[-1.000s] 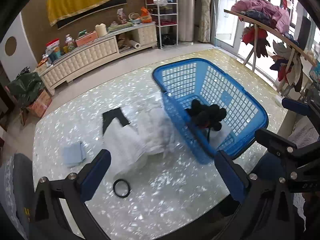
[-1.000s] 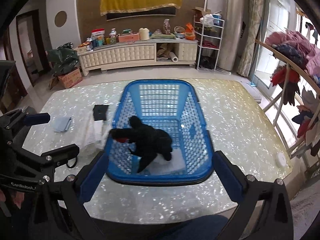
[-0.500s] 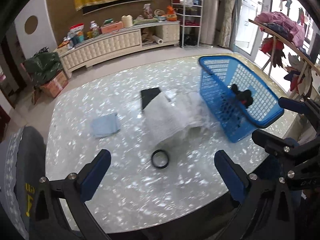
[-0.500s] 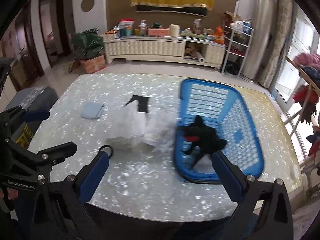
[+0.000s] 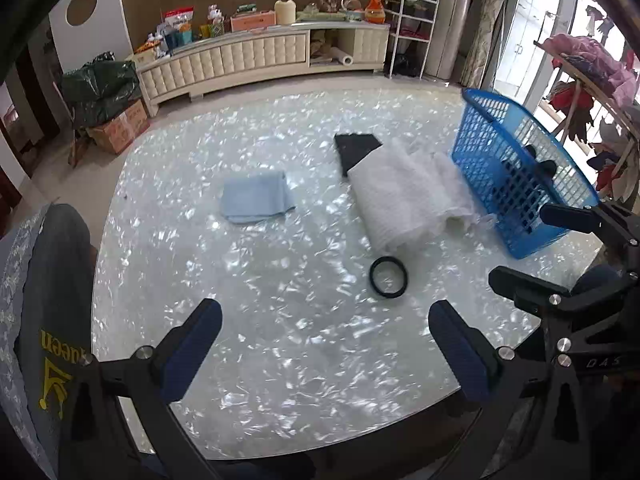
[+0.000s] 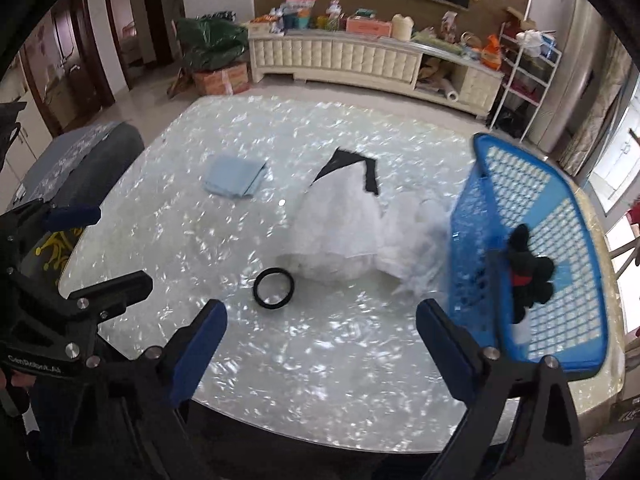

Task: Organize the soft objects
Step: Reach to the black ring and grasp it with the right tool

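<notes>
Both claws empty: left claw (image 5: 325,344) gapes, right claw (image 6: 322,338) easing shut; white fabric (image 6: 340,220) may snag the basket (image 6: 536,248).

Both wrist views, angled down, share table (image 5: 280,360).

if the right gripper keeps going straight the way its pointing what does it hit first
Probably the bare table top. The right gripper, its jaws empty and just starting to close, points down at open marble. The black ring lies just beyond and left of that line, though depth is hard to judge.
</notes>
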Available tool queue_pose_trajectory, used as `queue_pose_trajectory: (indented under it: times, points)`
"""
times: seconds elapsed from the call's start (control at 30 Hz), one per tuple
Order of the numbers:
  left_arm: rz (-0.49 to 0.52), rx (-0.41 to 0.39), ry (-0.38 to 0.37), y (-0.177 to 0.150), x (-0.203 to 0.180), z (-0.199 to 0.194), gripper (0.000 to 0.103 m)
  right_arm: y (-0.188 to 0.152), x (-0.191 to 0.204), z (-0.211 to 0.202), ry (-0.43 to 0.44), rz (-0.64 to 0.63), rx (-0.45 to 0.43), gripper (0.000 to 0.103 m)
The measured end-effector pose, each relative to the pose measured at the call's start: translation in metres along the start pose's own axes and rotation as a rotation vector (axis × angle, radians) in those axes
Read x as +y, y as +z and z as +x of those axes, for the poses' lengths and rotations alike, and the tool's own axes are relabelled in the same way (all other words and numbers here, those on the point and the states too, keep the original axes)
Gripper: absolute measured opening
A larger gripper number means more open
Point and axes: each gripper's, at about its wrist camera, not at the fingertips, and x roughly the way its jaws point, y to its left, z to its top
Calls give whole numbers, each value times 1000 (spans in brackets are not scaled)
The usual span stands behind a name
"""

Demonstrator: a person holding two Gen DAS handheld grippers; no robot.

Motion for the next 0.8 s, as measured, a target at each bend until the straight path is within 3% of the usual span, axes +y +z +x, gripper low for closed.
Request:
queue_pose_trajectory:
  times: [0.67, 0.8]
  points:
    - [-23, 127, -5, -5, 44, 75, 103, 5, 17, 103, 70, 48, 199, 82]
    - [-20, 142, -17, -6, 47, 84, 103, 5, 18, 121, 79, 63, 233, 74]
